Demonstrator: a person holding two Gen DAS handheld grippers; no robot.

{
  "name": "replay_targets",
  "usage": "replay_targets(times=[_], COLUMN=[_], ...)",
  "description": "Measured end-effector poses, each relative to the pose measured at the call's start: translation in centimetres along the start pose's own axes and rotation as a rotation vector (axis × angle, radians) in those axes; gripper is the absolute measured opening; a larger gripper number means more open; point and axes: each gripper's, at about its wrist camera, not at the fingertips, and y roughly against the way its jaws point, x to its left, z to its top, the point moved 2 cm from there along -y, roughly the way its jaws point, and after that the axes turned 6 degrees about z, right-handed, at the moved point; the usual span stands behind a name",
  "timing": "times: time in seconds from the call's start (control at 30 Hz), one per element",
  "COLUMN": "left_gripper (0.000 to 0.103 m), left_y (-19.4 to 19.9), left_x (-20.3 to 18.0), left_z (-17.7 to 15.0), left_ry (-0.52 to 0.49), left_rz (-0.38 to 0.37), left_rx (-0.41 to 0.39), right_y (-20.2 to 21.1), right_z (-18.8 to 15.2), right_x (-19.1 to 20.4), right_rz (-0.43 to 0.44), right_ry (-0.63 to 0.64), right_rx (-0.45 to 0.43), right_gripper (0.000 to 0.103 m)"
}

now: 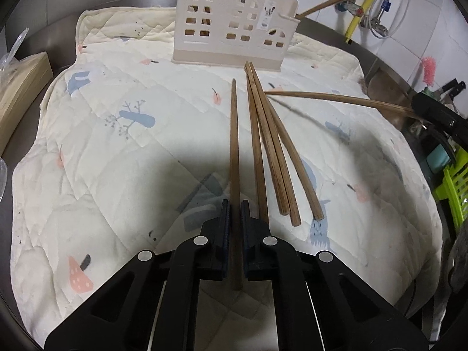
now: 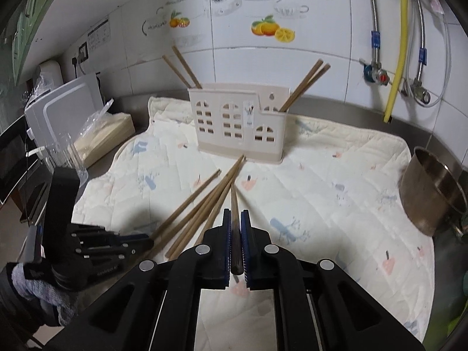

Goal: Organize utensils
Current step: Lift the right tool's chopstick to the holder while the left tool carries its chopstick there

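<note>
A cream house-shaped utensil holder (image 1: 234, 23) (image 2: 239, 120) stands at the back of the quilted mat (image 1: 117, 146). Two chopsticks lean out of its left end (image 2: 182, 67) and two out of its right end (image 2: 304, 84). My left gripper (image 1: 234, 204) is shut on one brown chopstick (image 1: 234, 146) that points toward the holder. Three loose chopsticks (image 1: 272, 152) lie just right of it on the mat. My right gripper (image 2: 235, 213) is shut on another chopstick (image 2: 234, 228), held above the mat; it shows in the left wrist view (image 1: 336, 98). The left gripper also shows at the lower left of the right wrist view (image 2: 147, 241).
A steel bowl (image 2: 433, 193) sits at the mat's right edge. A wrapped box (image 2: 102, 134) and white appliance (image 2: 61, 108) stand at the left. A green basket (image 1: 453, 187) is at the right. Pipes and a yellow hose (image 2: 397, 52) run down the tiled wall.
</note>
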Motion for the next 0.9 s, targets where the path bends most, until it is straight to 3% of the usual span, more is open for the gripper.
replay_targets(times=[0.43,0.63,0.9], left_gripper=[0.006,0.006,0.006], left_y=[6.7,7.4,7.5], left_x=[0.0,-0.5,-0.7], left_z=[6.3,8.8,9.6], left_ry=[-0.044,-0.069,-0.091], left_rz=[-0.031,-0.023,-0.023], left_rx=[-0.195,-0.232,-0.238], right_y=[-0.4,-1.2,-1.8], right_z=[5.0,7.6,8.7], right_x=[-0.7,-1.6,-1.5], right_rz=[0.029,0.044,0.061], right_ry=[0.02,-0.007,-0.017], right_rx=[-0.044,-0.09,-0.155], right_gripper=[0.007,0.006,0.007])
